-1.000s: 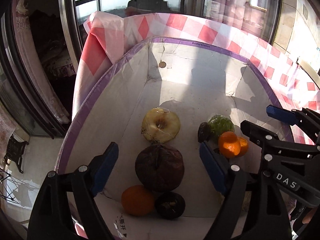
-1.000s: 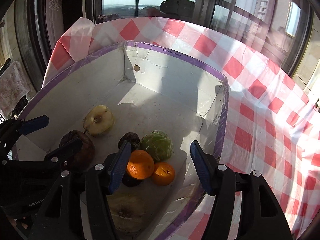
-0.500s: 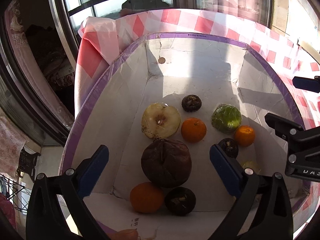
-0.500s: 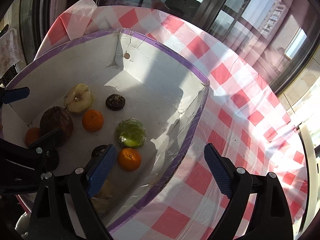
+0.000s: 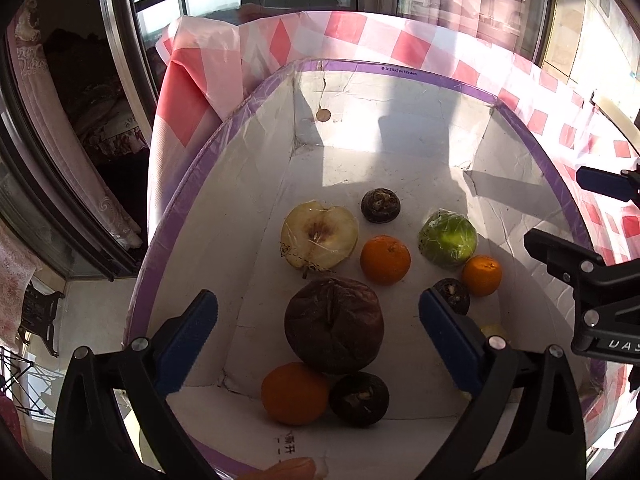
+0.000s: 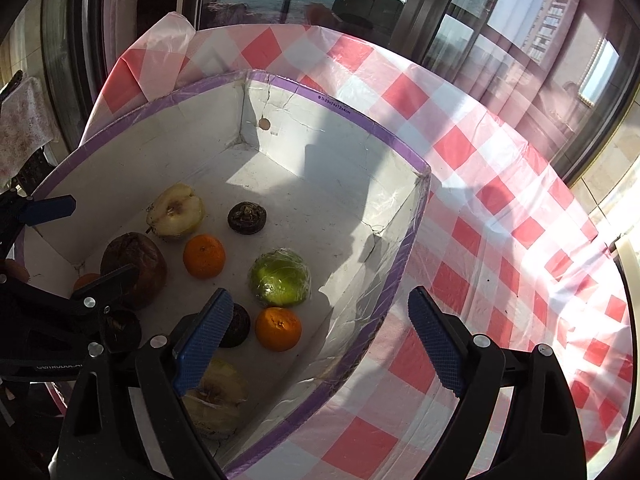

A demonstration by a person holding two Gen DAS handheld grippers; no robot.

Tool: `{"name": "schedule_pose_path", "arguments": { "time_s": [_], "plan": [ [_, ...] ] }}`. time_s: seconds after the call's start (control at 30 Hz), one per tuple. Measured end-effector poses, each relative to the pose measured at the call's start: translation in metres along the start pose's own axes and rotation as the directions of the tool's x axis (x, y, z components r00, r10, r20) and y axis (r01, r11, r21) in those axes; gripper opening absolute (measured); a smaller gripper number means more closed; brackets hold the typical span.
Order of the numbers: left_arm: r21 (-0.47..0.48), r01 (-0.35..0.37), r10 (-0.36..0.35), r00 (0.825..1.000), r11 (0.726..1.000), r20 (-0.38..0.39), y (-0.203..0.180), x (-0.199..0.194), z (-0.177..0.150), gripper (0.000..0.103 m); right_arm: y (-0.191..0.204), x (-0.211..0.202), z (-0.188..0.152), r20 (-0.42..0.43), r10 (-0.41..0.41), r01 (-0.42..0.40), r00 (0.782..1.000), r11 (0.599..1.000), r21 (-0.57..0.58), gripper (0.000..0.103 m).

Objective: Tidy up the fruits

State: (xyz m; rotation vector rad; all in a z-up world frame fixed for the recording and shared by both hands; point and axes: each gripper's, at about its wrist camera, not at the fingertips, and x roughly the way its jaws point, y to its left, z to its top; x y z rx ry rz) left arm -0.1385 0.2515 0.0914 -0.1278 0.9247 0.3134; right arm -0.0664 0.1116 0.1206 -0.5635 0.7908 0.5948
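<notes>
A white box with a purple rim [image 5: 400, 70] [image 6: 360, 118] holds several fruits: a halved apple [image 5: 318, 234] [image 6: 176, 210], a big dark wrinkled fruit [image 5: 334, 326] [image 6: 134, 266], oranges [image 5: 385, 259] [image 6: 204, 256] [image 6: 278, 328] [image 5: 294, 392], a wrapped green fruit [image 5: 448, 238] [image 6: 280, 278] and small dark fruits [image 5: 380, 205] [image 6: 247, 218]. My left gripper [image 5: 318, 340] is open and empty above the dark wrinkled fruit. My right gripper [image 6: 320, 344] is open and empty, over the box's right wall.
The box sits on a red-and-white checked tablecloth [image 6: 500, 240]. Windows and curtains [image 6: 500, 40] stand behind the table. Another halved apple [image 6: 214, 398] lies in the box's near corner under my right gripper's left finger.
Both grippers pulled back and up from the fruit. The orange that was between my right gripper's fingers now lies on the box floor beside the halved apple.
</notes>
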Motion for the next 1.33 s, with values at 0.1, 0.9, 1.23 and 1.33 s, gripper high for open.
{"name": "schedule_pose_path", "arguments": {
  "time_s": [0.1, 0.9, 1.23, 1.33],
  "plan": [
    [-0.006, 0.015, -0.015, 1.000, 1.000, 0.003, 0.002, -0.002, 0.005, 0.101, 0.002, 0.002, 0.003, -0.010, 0.015, -0.015, 1.000, 1.000, -0.004, 0.086],
    [0.006, -0.077, 0.077, 0.991, 0.997, -0.111, 0.004, 0.018, 0.022, 0.101, 0.010, 0.020, 0.008, -0.034, 0.045, -0.047, 0.998, 0.998, -0.037, 0.086],
    [-0.053, -0.183, 0.179, 0.981, 0.982, -0.070, -0.013, -0.005, 0.027, 0.101, -0.008, -0.011, -0.005, 0.109, 0.066, -0.067, 0.992, 0.998, 0.002, 0.086],
    [-0.093, -0.130, 0.134, 0.990, 0.987, 0.044, -0.038, -0.038, 0.032, 0.101, -0.042, -0.043, -0.033, 0.242, 0.040, -0.065, 0.969, 0.994, 0.093, 0.086]
  ]
}}
